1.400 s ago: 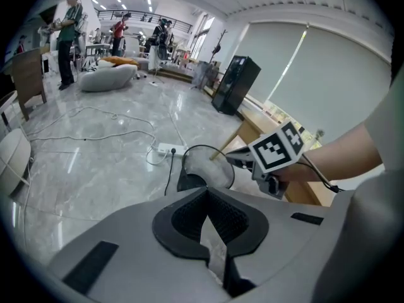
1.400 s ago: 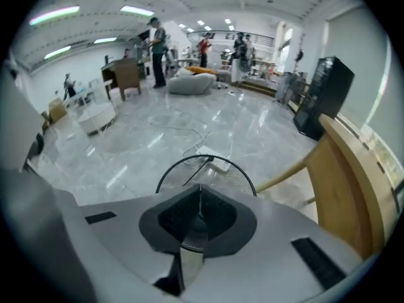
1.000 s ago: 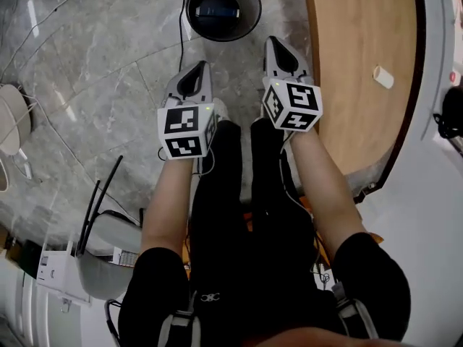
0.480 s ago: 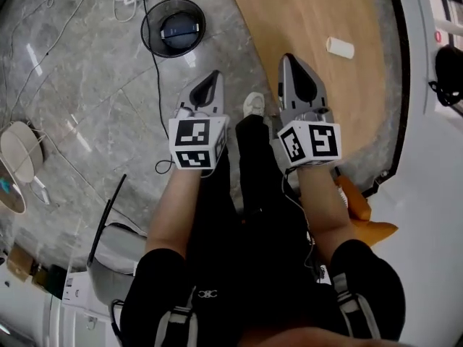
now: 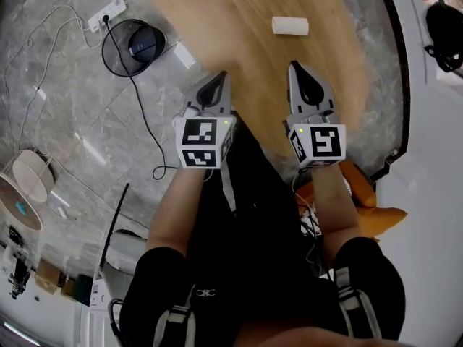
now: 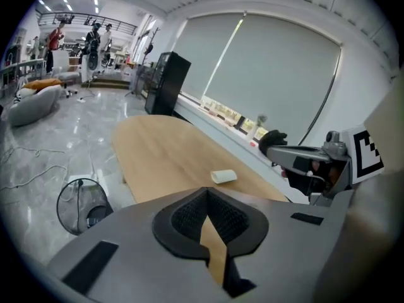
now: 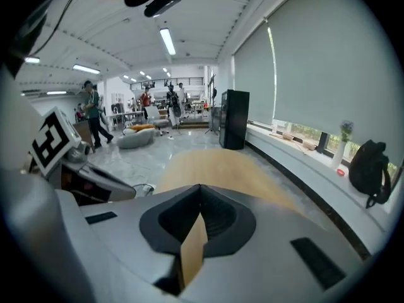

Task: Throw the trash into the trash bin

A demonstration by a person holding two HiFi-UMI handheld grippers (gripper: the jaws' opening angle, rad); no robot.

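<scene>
Left claw (image 5: 221,76) and right claw (image 5: 295,66) were both clenched and empty, above the table's (image 5: 239,20) near edge. The trash roll (image 5: 290,25) lay toward its right edge. The trash bin (image 5: 134,45) stood on the floor (image 5: 65,100) by its left edge.

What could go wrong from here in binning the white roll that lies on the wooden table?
Both the left gripper and right gripper are shut; reaching that way could nudge the white roll, lying on its side, into rolling off. A black cable runs across the floor by the trash bin: a trip hazard.
</scene>
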